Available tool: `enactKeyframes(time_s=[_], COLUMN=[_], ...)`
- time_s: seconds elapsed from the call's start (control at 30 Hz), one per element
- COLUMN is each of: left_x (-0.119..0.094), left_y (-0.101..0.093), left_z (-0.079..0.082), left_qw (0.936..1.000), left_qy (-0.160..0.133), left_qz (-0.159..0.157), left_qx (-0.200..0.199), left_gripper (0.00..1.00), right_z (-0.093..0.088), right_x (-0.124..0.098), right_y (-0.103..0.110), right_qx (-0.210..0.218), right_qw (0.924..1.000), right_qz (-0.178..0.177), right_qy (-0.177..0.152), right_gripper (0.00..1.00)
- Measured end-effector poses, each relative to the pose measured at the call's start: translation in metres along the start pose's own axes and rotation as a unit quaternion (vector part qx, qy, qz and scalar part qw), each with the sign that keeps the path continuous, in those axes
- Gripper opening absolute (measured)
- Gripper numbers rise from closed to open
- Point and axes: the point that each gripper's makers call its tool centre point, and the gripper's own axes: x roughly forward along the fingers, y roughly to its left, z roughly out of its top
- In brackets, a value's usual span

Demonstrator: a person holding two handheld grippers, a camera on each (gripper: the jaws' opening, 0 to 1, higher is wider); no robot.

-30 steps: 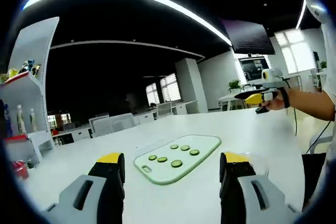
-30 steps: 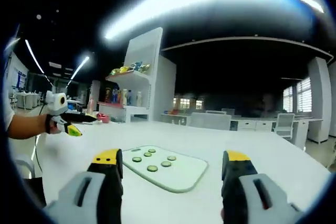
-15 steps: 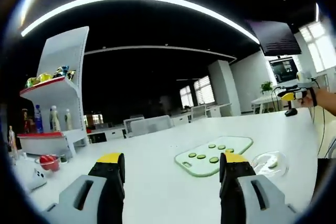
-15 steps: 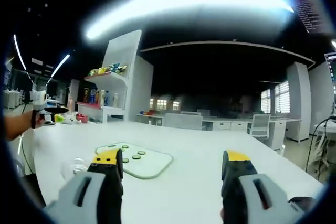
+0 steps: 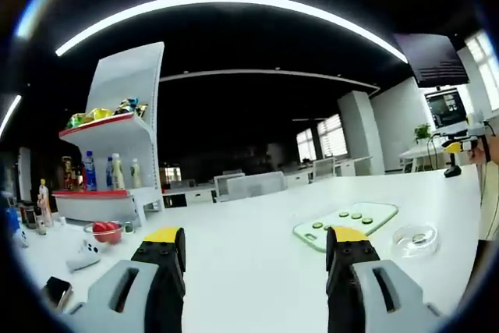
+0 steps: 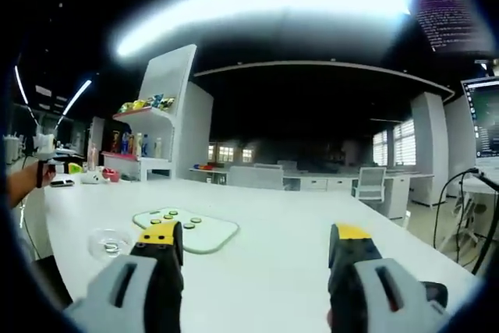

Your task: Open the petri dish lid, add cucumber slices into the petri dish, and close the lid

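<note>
both grippers' fingers released, empty; petri dish (image 5: pixel 414 239) small, lid seemingly on.

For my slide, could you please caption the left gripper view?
Open left tool above white table; cutting board with cucumber slices beside petri dish.

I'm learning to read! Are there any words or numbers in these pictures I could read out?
None can be read.
Wall screen: picture only, too small.
Hanging screen: rows of text, too blurred.
Shelf bottles: labels too small.
</note>
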Motion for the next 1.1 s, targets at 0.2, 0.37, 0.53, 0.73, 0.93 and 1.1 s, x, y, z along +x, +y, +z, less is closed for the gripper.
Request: enactKeyframes(time_s=[0.2, 0.37, 0.53, 0.73, 0.93, 1.1], left_x=[0.0, -0.003, -0.008, -0.011, -0.01, -0.011], left_y=[-0.002, -0.004, -0.006, -0.003, -0.003, -0.005], left_z=[0.002, 0.005, 0.006, 0.009, 0.011, 0.012], left_qw=[1.0, 1.0, 0.9995, 0.999, 0.9989, 0.9989], left_qy=[-0.003, -0.006, -0.016, -0.023, -0.027, -0.027], left_qz=[0.0, -0.001, -0.009, -0.008, -0.006, -0.009], left_qx=[-0.005, -0.004, -0.024, -0.038, -0.038, -0.037], left_gripper=[0.74, 0.74, 0.74, 0.74, 0.74, 0.74], right_z=[0.0, 0.003, 0.001, -0.002, 0.0, 0.0], right_x=[-0.002, -0.005, -0.007, -0.01, -0.013, -0.015], right_y=[-0.001, -0.003, -0.005, -0.007, -0.005, -0.004], right_qx=[-0.001, 0.0, -0.001, 0.005, 0.003, 0.004], right_qw=[1.0, 1.0, 1.0, 1.0, 1.0, 1.0], right_qz=[0.001, 0.0, -0.002, -0.006, -0.006, -0.007], right_qy=[0.002, -0.003, -0.001, 0.0, -0.001, 0.0], right_gripper=[0.76, 0.76, 0.76, 0.75, 0.75, 0.75])
